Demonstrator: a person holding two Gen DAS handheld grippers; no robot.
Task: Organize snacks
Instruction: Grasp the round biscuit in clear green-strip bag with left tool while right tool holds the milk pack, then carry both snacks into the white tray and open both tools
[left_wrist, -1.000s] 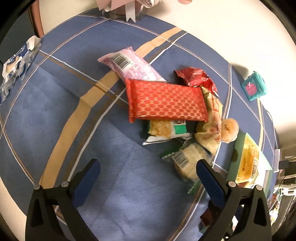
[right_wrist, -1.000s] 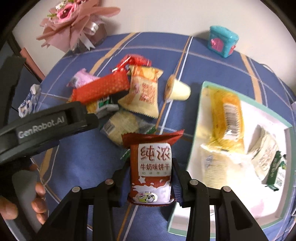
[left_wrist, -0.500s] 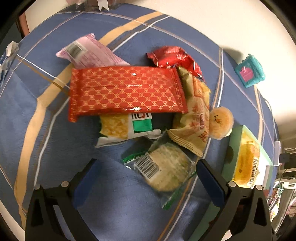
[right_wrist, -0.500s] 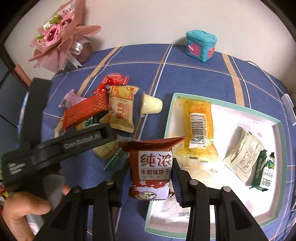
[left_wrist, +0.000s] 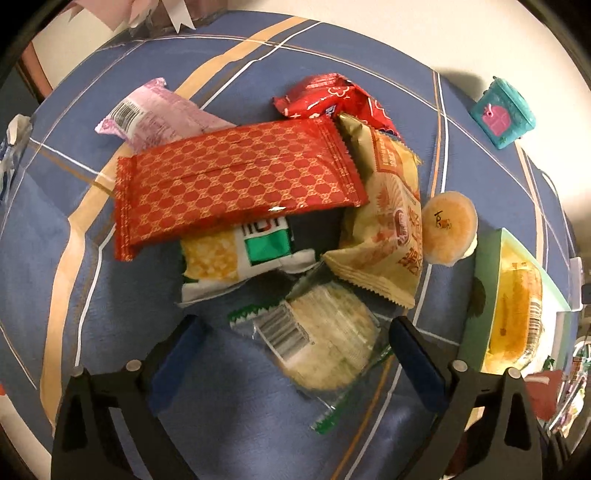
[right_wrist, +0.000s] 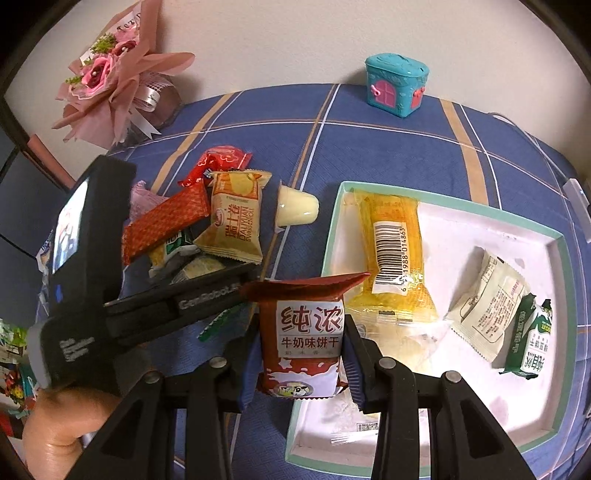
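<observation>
My right gripper (right_wrist: 300, 360) is shut on a red-and-white milk biscuit packet (right_wrist: 303, 332), held above the near left rim of the white tray (right_wrist: 480, 384). The tray holds a yellow packet (right_wrist: 393, 254), a cream packet (right_wrist: 487, 304) and a green packet (right_wrist: 532, 341). My left gripper (left_wrist: 295, 354) is open, its fingers on either side of a clear round cracker packet (left_wrist: 325, 347) at the near edge of the snack pile. The pile holds a long red packet (left_wrist: 236, 184), a tan packet (left_wrist: 388, 229), a green-white packet (left_wrist: 243, 254), a pink packet (left_wrist: 159, 118) and a jelly cup (left_wrist: 448, 229).
A teal toy house (right_wrist: 397, 85) stands at the back by the wall. A pink flower bouquet (right_wrist: 114, 77) stands at the back left. The left hand and its gripper body (right_wrist: 92, 288) fill the left of the right wrist view. The blue checked cloth (left_wrist: 55, 229) covers the table.
My left gripper has moved in toward the pile and now straddles the cracker packet. My right gripper has carried the biscuit packet right, to the tray's rim.
</observation>
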